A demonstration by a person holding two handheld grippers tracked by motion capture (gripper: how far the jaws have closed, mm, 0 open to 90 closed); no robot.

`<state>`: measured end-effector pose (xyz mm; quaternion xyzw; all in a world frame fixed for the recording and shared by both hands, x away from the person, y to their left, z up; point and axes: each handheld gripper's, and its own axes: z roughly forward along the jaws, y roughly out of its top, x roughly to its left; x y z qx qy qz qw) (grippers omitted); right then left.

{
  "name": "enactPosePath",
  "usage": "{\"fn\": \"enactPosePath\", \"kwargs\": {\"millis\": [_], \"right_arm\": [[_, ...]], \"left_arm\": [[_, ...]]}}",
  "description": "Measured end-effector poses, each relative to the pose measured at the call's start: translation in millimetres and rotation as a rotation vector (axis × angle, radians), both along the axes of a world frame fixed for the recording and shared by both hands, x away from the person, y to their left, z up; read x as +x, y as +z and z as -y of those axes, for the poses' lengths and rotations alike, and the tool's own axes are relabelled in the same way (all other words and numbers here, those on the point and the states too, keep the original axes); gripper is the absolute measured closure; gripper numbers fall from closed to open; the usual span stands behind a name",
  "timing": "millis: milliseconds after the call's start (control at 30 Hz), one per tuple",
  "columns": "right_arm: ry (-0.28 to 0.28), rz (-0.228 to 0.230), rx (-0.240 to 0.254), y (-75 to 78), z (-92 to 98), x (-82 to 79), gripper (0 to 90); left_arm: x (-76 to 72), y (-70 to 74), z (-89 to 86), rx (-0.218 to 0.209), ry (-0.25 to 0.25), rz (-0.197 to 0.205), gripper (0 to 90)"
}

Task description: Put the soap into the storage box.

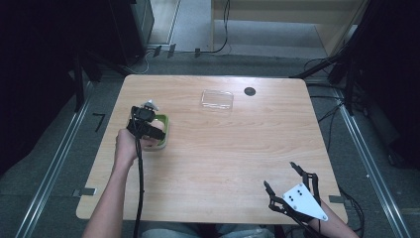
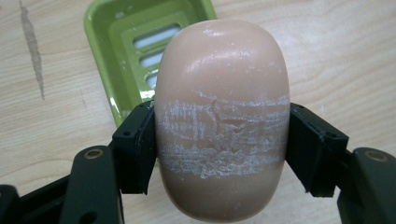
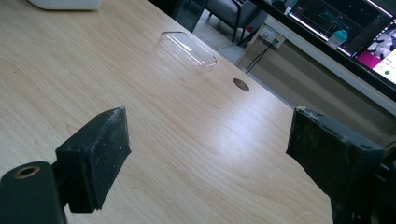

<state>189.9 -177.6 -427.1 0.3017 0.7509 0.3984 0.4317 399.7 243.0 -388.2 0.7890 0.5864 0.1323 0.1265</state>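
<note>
The left gripper (image 2: 219, 154) is clamped on a smooth, oval, peach-pink bar of soap (image 2: 222, 116); both black pads are pressed flat against its sides, across a band of white scuffing on its surface. The bar is seen above a glossy lime-green plastic soap dish (image 2: 126, 51) with slotted drainage openings in its floor; whether it touches the dish cannot be told. The dish is set on the pale wood-grain table (image 2: 336, 56). In the high view the left gripper (image 1: 148, 130) is placed over the dish (image 1: 165, 130) near the table's left edge, and the hand (image 1: 126, 146) behind it is noted at the near side of the dish.

The right gripper (image 3: 208, 154) is held with its jaws wide apart, nothing between them, over bare table surface (image 3: 187, 130). In the high view it (image 1: 280, 176) is recorded at the near right corner of the table (image 1: 233, 148), well apart from the left gripper.

A clear, shallow rectangular plastic lid (image 1: 217, 99) is observed lying flat toward the far edge, with a small dark round hole (image 1: 249, 91) in the tabletop just to its right. Both are also seen ahead of the right gripper: the lid (image 3: 186, 49) and the hole (image 3: 241, 84).
</note>
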Motion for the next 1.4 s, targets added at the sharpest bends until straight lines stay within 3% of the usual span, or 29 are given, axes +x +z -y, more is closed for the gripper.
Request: {"fn": "enactPosePath", "kwargs": {"millis": [500,633,1167,1400], "right_arm": [[-0.003,0.0,0.002,-0.3,0.0,0.0,13.1],[-0.003,0.0,0.002,-0.3,0.0,0.0,13.1],[-0.002,0.004,0.0,-0.2,0.2,-0.7,13.1],[0.0,0.006,-0.002,-0.3,0.4,-0.8,13.2]], "left_arm": [[23.4,-7.5,-0.6,-0.009,0.099,0.04,33.4],[28.1,-13.0,-0.1,-0.014,0.115,0.033,33.4],[32.1,-22.9,-11.9,-0.041,0.182,0.064,33.4],[33.8,-29.8,-9.9,-0.031,0.177,0.063,33.4]]}}
